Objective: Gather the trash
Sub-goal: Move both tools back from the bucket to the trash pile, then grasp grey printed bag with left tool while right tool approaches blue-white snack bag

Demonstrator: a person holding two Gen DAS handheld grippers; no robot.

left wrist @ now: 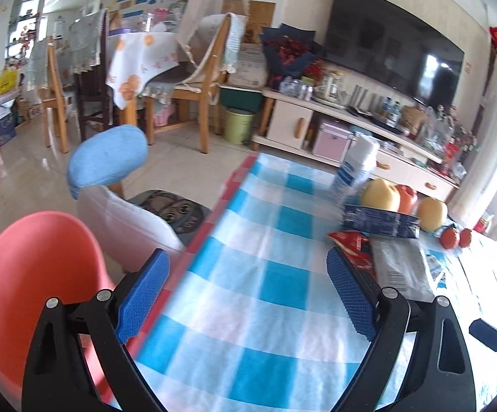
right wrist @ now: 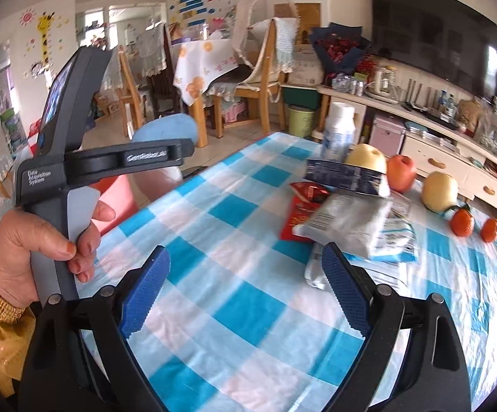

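The right gripper (right wrist: 245,267) hangs wide open and empty, and the left gripper (left wrist: 248,271) likewise. The silver wrapper (right wrist: 344,223) lies at one o'clock atop the red packet (right wrist: 298,213); approach low, straddling one edge, clear of the fruit (right wrist: 440,190).

**Table layout, both views**

My left gripper (left wrist: 248,288) hangs over the table (left wrist: 248,309) near its left edge; chair (left wrist: 35,267) sits beyond that edge. My right gripper (right wrist: 245,285) is over the table too, wrappers (right wrist: 347,226) just ahead-right. Carton (right wrist: 347,175) lies behind the wrappers, bottle (right wrist: 339,130) behind that. Fruit (right wrist: 440,190) sits right of the carton.
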